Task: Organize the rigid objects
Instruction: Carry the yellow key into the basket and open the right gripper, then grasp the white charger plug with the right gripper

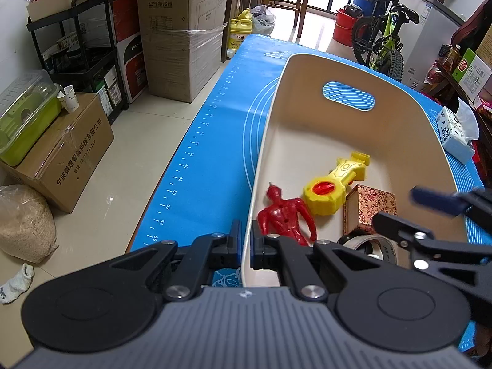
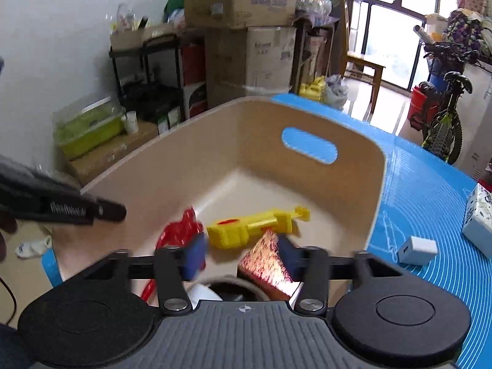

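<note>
Nearest, left gripper [image 1: 245, 240] clamped on the cream bin's [image 1: 276, 98] near rim. Right gripper [image 2: 241, 253] jaws apart, nothing pinched, over the bin interior (blurred). Inside: tape roll [image 1: 367, 244], patterned box [image 1: 370, 204], red figure [image 1: 284, 215], yellow toy [image 1: 333, 184]. Beyond, white charger [image 2: 418, 249] on blue table mat [image 1: 215, 141].

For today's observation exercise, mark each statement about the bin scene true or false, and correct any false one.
1. The left gripper is clamped on the bin rim. True.
2. The red figure lies on the blue mat. False: it lies inside the bin.
3. The right gripper has its fingers closed tight. False: they stand apart.
4. A yellow toy lies in the bin. True.
</note>
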`<state>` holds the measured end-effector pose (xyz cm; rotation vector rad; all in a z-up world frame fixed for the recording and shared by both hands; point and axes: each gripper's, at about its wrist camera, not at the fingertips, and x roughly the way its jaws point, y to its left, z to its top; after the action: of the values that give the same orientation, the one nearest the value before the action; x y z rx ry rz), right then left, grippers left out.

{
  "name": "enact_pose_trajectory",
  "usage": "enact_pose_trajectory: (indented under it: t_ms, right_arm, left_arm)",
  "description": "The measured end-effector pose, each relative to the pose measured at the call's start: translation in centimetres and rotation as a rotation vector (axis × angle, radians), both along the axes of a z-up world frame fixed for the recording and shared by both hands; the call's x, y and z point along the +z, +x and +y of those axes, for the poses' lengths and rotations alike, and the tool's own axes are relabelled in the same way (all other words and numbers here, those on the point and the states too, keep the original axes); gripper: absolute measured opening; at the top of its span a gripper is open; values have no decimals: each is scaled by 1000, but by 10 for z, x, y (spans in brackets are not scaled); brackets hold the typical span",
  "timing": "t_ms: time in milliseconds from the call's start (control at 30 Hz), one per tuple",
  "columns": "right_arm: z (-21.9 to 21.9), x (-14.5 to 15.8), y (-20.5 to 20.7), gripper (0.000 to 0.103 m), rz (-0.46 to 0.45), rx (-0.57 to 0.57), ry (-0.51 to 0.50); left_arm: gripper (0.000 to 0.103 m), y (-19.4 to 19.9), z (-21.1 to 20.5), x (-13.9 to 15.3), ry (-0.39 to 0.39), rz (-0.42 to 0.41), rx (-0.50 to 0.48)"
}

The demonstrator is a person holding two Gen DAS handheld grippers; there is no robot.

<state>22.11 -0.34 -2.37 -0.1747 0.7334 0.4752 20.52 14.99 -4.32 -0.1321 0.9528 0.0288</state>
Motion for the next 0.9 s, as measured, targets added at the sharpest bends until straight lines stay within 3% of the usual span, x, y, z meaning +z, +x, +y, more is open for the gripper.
enact_pose_trajectory:
  t_ms: [233, 400, 600, 900]
  right_arm:
    - [-26, 24, 0, 75, -112, -69, 46]
    - [-62, 30, 13, 76, -136, -184, 72]
    - [-108, 8, 35, 76, -137, -334, 69]
    - [-145, -46, 71, 76, -42, -461, 37]
  left_arm:
    - [6, 0, 0, 0, 0, 0, 0]
    - [6, 0, 0, 0, -1, 0, 1]
    - [6, 0, 0, 0, 0, 0, 0]
    - [7, 0, 0, 0, 0, 0, 1]
